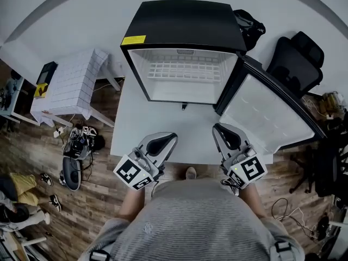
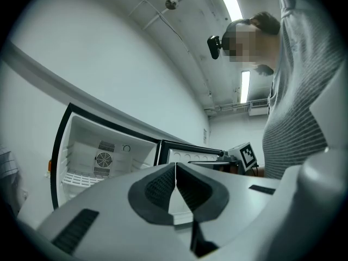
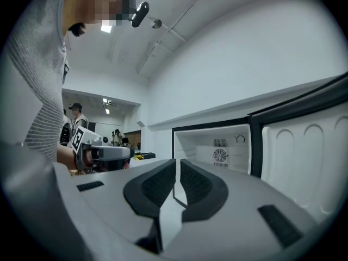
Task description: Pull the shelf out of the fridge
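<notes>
While both grippers hang over the near edge of the white table (image 1: 163,125), the head view puts the fridge (image 1: 185,29) at 12 o'clock on that table, black outside and white inside. Its door (image 1: 269,113) stands wide open toward 3 o'clock. The shelf (image 1: 184,70), a white wire rack, sits inside the cavity, well apart from both grippers. The left gripper (image 1: 166,138) is at 7 o'clock and the right gripper (image 1: 219,128) at 5 o'clock, both pointing at the fridge, with the person's grey striped sweater (image 1: 196,216) at 6 o'clock. A small white side table (image 1: 73,83) stands at 9 o'clock on the wood floor and a black chair (image 1: 296,56) at 2 o'clock. In the left gripper view the jaws are pressed together with nothing between them. The fridge opening lies at 9 o'clock, the shelf low inside it, below a round fan grille (image 2: 103,159) on the back wall. The right gripper's marker cube (image 2: 248,155) shows at 3 o'clock beside the sweater. In the right gripper view the jaws are likewise clenched and empty, only a thin slit showing between the pads. The fridge opening is at 2 o'clock, the door liner at 3 o'clock and the left gripper at 9 o'clock. I cannot make out the shelf in this view.
</notes>
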The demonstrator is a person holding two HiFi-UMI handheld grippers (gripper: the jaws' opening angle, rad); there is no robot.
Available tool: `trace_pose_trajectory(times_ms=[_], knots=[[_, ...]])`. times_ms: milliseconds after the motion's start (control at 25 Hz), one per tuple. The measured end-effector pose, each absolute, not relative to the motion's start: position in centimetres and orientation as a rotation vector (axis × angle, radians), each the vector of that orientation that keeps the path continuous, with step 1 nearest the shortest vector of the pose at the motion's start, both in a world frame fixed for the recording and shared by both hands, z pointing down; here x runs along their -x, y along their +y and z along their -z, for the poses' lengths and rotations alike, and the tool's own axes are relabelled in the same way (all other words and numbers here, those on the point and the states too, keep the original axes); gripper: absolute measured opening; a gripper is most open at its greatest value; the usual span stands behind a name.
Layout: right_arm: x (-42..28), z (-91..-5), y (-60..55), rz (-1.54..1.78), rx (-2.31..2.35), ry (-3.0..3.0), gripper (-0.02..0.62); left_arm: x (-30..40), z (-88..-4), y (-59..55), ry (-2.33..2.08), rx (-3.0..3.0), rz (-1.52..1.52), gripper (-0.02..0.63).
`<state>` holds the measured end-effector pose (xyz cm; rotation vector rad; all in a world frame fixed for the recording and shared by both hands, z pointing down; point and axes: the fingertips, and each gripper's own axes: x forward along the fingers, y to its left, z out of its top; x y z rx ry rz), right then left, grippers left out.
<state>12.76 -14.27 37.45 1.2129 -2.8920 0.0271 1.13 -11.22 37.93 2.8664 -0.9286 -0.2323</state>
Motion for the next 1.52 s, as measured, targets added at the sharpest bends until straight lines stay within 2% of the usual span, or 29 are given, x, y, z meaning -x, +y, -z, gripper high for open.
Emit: trace_pose_trajectory(times_ms=[760, 920, 1080, 1200, 1360, 1520], knots=[[-11.1, -38.5, -18.2, -0.049, -1.251, -2.855, 0.018, 0.2, -37.7, -17.3, -0.951, -2.884, 0.208, 0.012], [-9.1, -38.7, -19.5, -0.031, -1.241, -2.845, 0.074, 0.2, -37.4, -18.7, -0.94, -2.903, 0.207, 0.012], [-7.2, -38.6, -20.9, 0.017, -1.238, -2.83, 0.086, 0.5, -37.5, -20.2, -0.946, -2.911, 0.201, 0.013], [-6.3, -38.8, -21.9, 0.028, -1.239, -2.816, 0.095, 1.0, -38.0, -21.5, -0.961, -2.916, 0.172, 0.064], [-5.7, -39.7, -22.9, 0.034, -1.248, -2.786, 0.1, 1.3, -38.8, -22.7, -0.961, -2.936, 0.137, 0.081], [-5.5, -40.6, -23.7, 0.052, -1.259, -2.743, 0.115, 1.5, -39.7, -23.6, -0.963, -2.952, 0.087, 0.14]])
